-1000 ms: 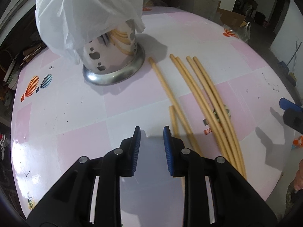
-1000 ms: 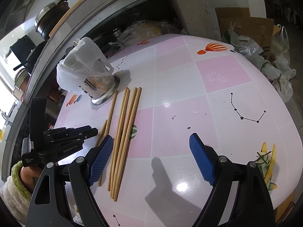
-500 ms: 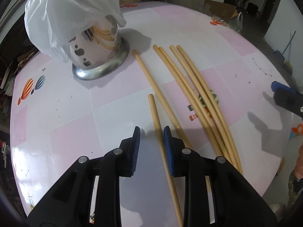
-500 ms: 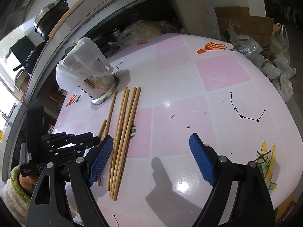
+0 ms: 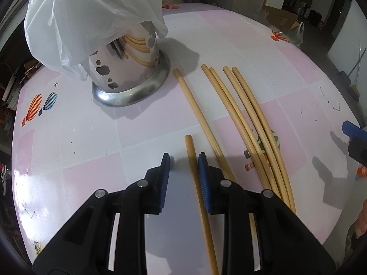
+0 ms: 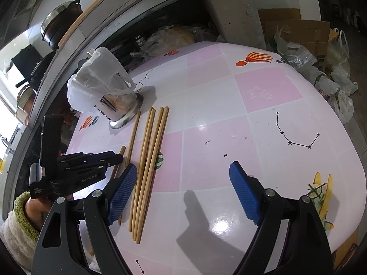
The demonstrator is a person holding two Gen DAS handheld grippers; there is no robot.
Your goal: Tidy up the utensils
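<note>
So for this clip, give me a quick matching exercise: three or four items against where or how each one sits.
Items:
1. plastic bag
2. steel utensil holder
3. short chopstick
4. right tongs

States:
A. between the left tongs' blue pads
B. draped over the holder's top
C. wide open, empty
D. upright on the pink table

Pairs: 1-B, 2-D, 3-A, 4-C

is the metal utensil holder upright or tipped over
Upright: the shiny perforated metal utensil holder stands on its flared base, a white plastic bag draped over its top.
</note>
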